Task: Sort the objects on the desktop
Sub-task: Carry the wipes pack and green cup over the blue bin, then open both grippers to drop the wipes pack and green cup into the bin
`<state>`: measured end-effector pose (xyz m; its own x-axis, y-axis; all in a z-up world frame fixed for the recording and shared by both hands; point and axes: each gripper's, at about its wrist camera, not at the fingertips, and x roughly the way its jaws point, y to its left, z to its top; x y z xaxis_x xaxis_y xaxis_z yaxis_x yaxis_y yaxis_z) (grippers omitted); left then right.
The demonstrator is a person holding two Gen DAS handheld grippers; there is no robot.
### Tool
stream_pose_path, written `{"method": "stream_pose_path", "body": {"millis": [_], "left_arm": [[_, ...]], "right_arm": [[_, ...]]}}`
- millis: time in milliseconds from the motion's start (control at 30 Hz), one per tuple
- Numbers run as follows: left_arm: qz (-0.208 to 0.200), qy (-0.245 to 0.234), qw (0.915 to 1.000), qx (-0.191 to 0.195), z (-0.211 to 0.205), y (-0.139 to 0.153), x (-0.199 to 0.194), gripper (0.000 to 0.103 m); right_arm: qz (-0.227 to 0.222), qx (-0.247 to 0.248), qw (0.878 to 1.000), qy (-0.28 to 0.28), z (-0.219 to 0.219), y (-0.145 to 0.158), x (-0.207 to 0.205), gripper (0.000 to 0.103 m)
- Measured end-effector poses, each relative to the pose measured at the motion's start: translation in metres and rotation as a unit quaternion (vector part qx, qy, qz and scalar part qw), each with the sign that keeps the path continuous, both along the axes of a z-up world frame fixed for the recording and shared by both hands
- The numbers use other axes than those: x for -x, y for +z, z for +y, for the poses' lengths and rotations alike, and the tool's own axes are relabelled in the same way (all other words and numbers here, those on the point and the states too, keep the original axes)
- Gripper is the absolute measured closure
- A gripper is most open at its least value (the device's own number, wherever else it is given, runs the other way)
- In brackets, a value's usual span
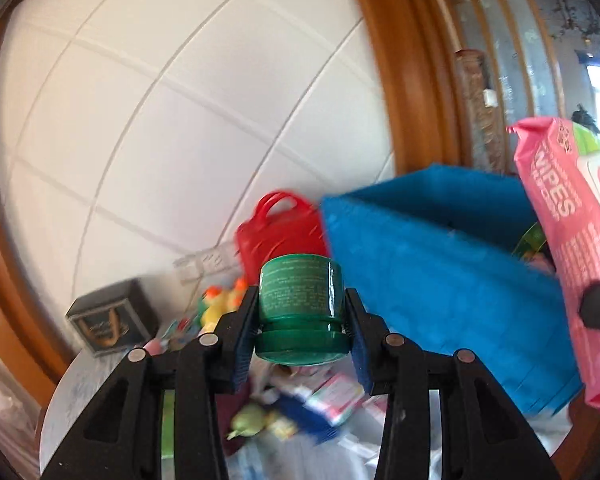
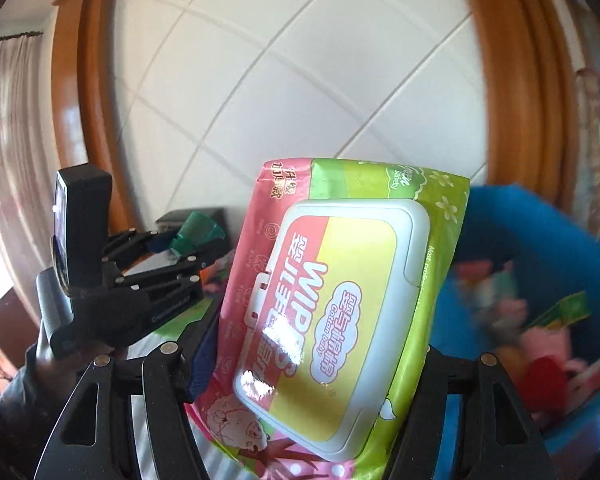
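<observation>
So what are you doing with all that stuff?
A person is tidying up with a gripper in each hand. The left gripper is clamped on a small green jar, held upside down above the messy table. The right gripper holds a pack of baby wipes. Both are lifted up beside the blue fabric bin, which already has some things inside.
</observation>
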<state>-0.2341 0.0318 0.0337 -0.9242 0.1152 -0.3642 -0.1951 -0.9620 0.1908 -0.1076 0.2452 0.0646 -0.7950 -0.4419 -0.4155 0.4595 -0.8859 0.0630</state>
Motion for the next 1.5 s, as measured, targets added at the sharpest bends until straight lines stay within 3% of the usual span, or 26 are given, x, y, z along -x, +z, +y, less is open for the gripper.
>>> {"method": "stream_pose_path", "body": {"millis": [200, 400, 467, 500, 533, 600, 867, 1133, 1367, 1500], "left_arm": [[0.018, -0.067, 0.9976, -0.007, 0.122, 0.038, 0.022, 0.063], [0.019, -0.094, 0.9954, 0.010, 0.215, 0.063, 0.049, 0.062], [0.023, -0.077, 0.9965, 0.021, 0.233, 0.067, 0.058, 0.051], [0.023, -0.064, 0.9973, 0.027, 0.242, 0.067, 0.062, 0.033], [0.026, -0.054, 0.9976, 0.033, 0.249, 0.070, 0.064, 0.018], [0.041, -0.042, 0.9976, 0.037, 0.256, 0.071, 0.064, 0.014], [0.039, -0.001, 0.9992, 0.006, 0.238, 0.071, 0.059, 0.007], [0.045, 0.022, 0.9987, 0.004, 0.188, 0.059, 0.021, 0.007], [0.055, 0.044, 0.9974, -0.015, 0.113, 0.047, -0.043, 0.007], [0.046, 0.044, 0.9977, -0.023, 0.067, 0.038, -0.086, 0.007]], "right_arm": [[0.007, -0.011, 0.997, -0.079, 0.113, 0.031, 0.036, 0.038], [-0.019, 0.005, 0.989, -0.150, 0.174, 0.034, 0.092, 0.033], [-0.035, 0.015, 0.986, -0.162, 0.188, 0.032, 0.114, 0.029], [-0.036, 0.018, 0.985, -0.165, 0.192, 0.032, 0.121, 0.012], [-0.038, 0.019, 0.984, -0.174, 0.197, 0.032, 0.127, 0.003], [-0.038, 0.025, 0.982, -0.184, 0.200, 0.036, 0.130, 0.000], [-0.024, 0.050, 0.980, -0.189, 0.207, 0.038, 0.107, 0.000], [-0.003, 0.048, 0.980, -0.191, 0.172, 0.030, 0.050, 0.000], [0.039, 0.045, 0.974, -0.217, 0.122, 0.030, -0.034, 0.000], [0.038, 0.043, 0.973, -0.223, 0.085, 0.025, -0.080, 0.000]]}}
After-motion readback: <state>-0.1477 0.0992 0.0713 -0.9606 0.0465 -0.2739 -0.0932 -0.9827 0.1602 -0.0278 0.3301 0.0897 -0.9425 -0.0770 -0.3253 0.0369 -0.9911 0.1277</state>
